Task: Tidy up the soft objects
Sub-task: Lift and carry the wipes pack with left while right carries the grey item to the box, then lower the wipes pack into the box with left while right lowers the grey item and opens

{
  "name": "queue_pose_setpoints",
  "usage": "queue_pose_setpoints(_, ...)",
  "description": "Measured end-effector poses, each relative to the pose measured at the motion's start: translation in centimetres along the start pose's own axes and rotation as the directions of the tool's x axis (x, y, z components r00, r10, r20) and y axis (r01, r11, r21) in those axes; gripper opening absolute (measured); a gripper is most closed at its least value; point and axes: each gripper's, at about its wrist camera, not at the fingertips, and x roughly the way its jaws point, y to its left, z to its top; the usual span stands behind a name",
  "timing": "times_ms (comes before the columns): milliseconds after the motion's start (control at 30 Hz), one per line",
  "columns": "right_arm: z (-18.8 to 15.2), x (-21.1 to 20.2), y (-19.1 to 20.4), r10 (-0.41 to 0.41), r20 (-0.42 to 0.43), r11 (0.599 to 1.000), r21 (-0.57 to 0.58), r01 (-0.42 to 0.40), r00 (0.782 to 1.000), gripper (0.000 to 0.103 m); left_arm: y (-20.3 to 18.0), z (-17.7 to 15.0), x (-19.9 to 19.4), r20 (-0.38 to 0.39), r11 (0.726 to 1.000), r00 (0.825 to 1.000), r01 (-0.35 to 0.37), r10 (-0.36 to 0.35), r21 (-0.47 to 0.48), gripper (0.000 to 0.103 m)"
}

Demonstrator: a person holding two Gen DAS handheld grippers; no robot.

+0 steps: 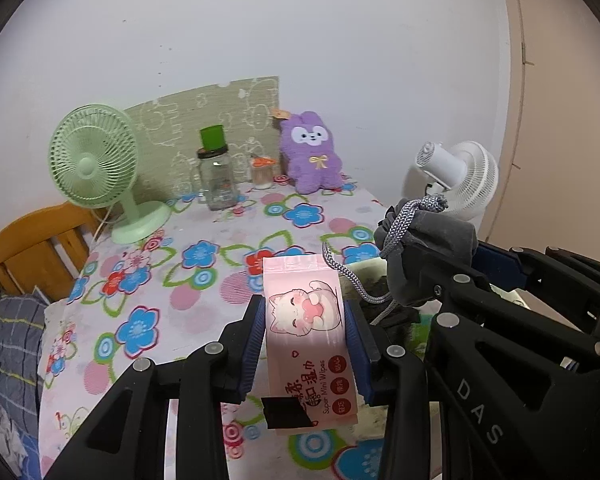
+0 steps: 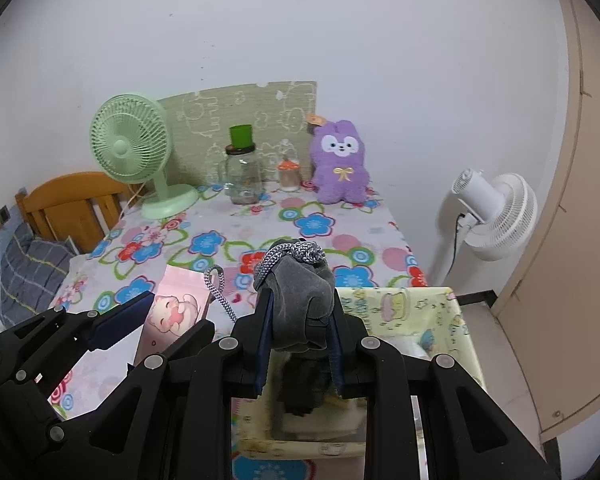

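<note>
We hold two soft things at once. Our left claw [image 1: 305, 344] is clamped on the pink wipes pack [image 1: 312, 336], lifted above the flowered surface [image 1: 204, 280]. Our right claw [image 2: 300, 344] is clamped on the grey drawstring pouch [image 2: 300, 292], hanging over the yellow fabric bin [image 2: 452, 320] at the surface's near right corner. To do this well, we judge the pouch should go low into the bin before release, its loose cord [image 2: 218, 288] kept clear of the wipes pack, which follows after.
</note>
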Motion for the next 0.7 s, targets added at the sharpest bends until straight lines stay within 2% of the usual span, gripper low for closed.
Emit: queue_pose_setpoints(700, -0.8, 2.3, -6.6, -0.074, -0.044, 0.995, 0.064, 0.077, 0.996, 0.027, -5.3, 1.2, 4.3, -0.028, 0.993, 0.993, 0.114, -0.113, 0.033, 0.040)
